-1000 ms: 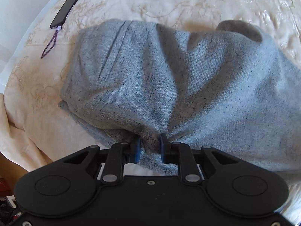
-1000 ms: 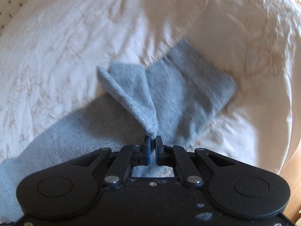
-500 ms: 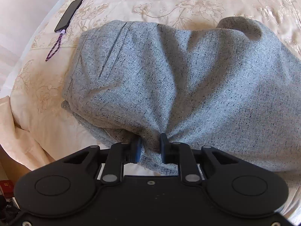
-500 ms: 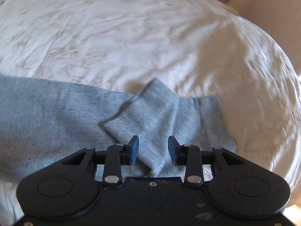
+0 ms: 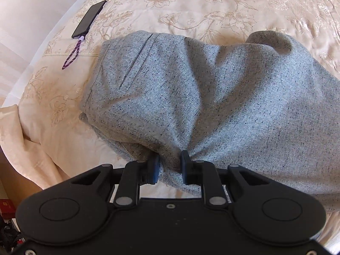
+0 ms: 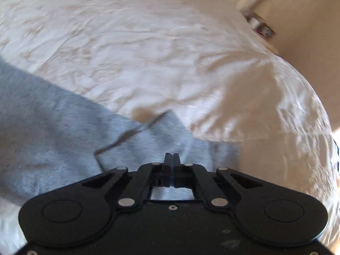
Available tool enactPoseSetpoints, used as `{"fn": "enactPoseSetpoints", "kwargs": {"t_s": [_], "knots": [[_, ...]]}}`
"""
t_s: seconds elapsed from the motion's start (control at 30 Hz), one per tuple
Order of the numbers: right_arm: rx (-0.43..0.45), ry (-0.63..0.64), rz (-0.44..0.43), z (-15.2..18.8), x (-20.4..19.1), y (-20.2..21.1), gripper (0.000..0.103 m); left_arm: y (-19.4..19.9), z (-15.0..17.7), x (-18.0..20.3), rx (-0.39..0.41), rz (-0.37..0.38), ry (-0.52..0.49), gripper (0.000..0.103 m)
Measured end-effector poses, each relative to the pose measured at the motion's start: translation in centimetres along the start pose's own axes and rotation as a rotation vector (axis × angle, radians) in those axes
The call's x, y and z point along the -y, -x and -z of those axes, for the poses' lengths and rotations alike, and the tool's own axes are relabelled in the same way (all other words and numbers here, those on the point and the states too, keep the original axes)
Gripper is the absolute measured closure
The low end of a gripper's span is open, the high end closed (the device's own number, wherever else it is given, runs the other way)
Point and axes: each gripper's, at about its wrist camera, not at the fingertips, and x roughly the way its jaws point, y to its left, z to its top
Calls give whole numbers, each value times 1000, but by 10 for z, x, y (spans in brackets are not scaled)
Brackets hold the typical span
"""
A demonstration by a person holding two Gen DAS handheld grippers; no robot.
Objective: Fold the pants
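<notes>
Left wrist view, nearest: the left hand-held gripper (image 5: pixel 170 166) pinches a bunched fold at the near edge of the grey speckled pants (image 5: pixel 201 97), cloth filling the gap between its two blue-padded fingers (image 5: pixel 154 170). Beyond it, the pants lie in a rumpled heap on the bed (image 5: pixel 191 6), spread across its cream cover embroidered with flowers; a pocket seam runs along the garment's left part. Farther, at upper left, a dark phone (image 5: pixel 89 19) with a purple wrist cord (image 5: pixel 72 56) rests on the cover, apart from the pants.

Right wrist view, nearest: the right hand-held gripper (image 6: pixel 172 159) has its fingers pressed together with nothing between them, poised over a folded leg end of the pants (image 6: pixel 63 131). The frame is motion-blurred. Beyond lies the pale bed cover (image 6: pixel 148 53).
</notes>
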Motion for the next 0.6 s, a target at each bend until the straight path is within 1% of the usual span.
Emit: {"fn": "enactPoseSetpoints", "kwargs": {"t_s": [0.03, 0.07, 0.1, 0.13, 0.17, 0.23, 0.3, 0.37, 0.43, 0.5, 0.53, 0.57, 0.6], "knots": [[11, -10, 25, 6, 11, 3, 93, 0, 0, 1, 0, -3, 1, 76], [56, 45, 13, 11, 15, 10, 88, -1, 0, 3, -1, -9, 0, 76], [101, 127, -1, 16, 10, 16, 81, -3, 0, 4, -2, -14, -1, 76], [146, 232, -28, 21, -2, 22, 67, -5, 0, 5, -5, -20, 0, 76], [170, 308, -52, 25, -15, 24, 66, -6, -1, 5, -9, -24, 10, 76], [192, 419, -97, 31, -42, 24, 66, -7, 0, 1, -15, -19, 57, 76], [182, 461, -111, 31, -69, 15, 67, -8, 0, -6, -31, -10, 100, 76], [128, 470, -102, 28, -89, -2, 66, -10, 0, -9, -48, -11, 118, 75], [66, 493, -103, 27, -105, -20, 67, -10, 0, -8, -50, -18, 112, 75], [58, 533, -95, 29, -111, -28, 68, -9, 0, -6, -44, -29, 102, 75], [68, 557, -93, 30, -112, -30, 76, -8, 0, -4, -41, -37, 96, 75], [67, 549, -106, 28, -107, -30, 98, -7, 1, -3, -38, -42, 90, 75], [57, 508, -117, 23, -97, -29, 97, -6, 1, -2, -34, -45, 85, 75]]}}
